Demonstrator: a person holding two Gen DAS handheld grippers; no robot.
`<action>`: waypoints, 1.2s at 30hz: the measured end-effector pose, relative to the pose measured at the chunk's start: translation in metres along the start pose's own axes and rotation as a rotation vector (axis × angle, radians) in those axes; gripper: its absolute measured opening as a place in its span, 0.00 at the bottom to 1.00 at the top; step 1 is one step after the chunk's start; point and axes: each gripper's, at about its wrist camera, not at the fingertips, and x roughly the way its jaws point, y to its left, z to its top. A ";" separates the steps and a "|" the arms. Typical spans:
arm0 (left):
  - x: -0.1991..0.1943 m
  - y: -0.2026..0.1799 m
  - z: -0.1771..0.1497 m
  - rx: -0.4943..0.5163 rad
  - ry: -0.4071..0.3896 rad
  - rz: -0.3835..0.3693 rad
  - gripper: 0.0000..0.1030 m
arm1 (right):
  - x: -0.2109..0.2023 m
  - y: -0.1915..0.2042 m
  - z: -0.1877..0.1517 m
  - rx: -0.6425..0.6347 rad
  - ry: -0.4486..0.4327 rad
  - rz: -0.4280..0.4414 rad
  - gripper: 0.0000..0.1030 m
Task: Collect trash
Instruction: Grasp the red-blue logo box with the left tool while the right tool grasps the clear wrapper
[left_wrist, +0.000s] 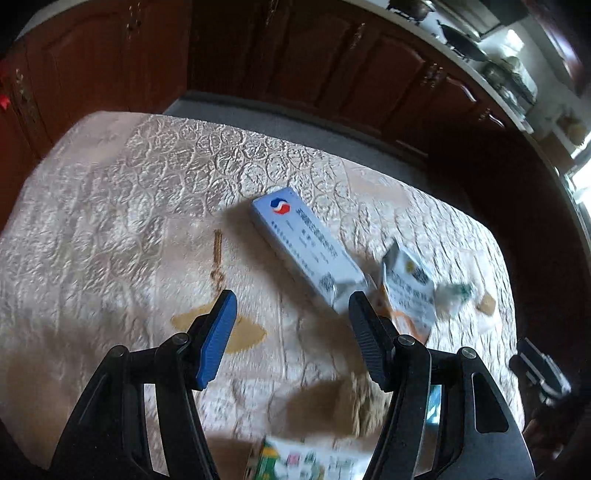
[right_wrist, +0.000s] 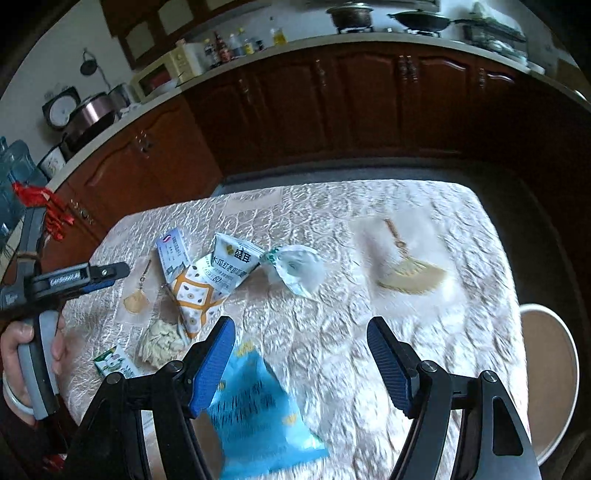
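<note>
None of the trash looks collected yet, as far as I can judge; it all lies loose on the table (left_wrist: 110, 192) and I see no bin.

Left wrist view: my left gripper (left_wrist: 290, 306) is spread wide w/ nothing between the fingers, above the cloth. Just ahead I count 1 white box (left_wrist: 306, 245), 1 white-and-orange packet (left_wrist: 408, 291) touching its near end, 1 small green-white wrapper (left_wrist: 452, 295) beside that, 1 beige crumpled wad (left_wrist: 364, 404) near my right finger, 1 green packet (left_wrist: 306, 461) at the bottom edge, blurred.

Right wrist view: my right gripper (right_wrist: 301, 332) is also spread, holding nothing, over 1 blue packet (right_wrist: 258, 413). Further left is the same cluster, plus 1 white crumpled wrapper (right_wrist: 295, 267). So approx 7 pcs left, though blur may hide more.
</note>
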 end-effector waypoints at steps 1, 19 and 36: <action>0.006 -0.001 0.006 -0.014 0.011 -0.006 0.60 | 0.007 0.001 0.004 -0.010 0.005 0.000 0.69; 0.093 -0.035 0.040 -0.033 0.113 0.134 0.60 | 0.104 0.003 0.048 -0.101 0.101 0.048 0.69; 0.014 -0.024 0.024 0.039 0.008 0.036 0.51 | 0.061 0.004 0.034 -0.062 0.035 0.168 0.15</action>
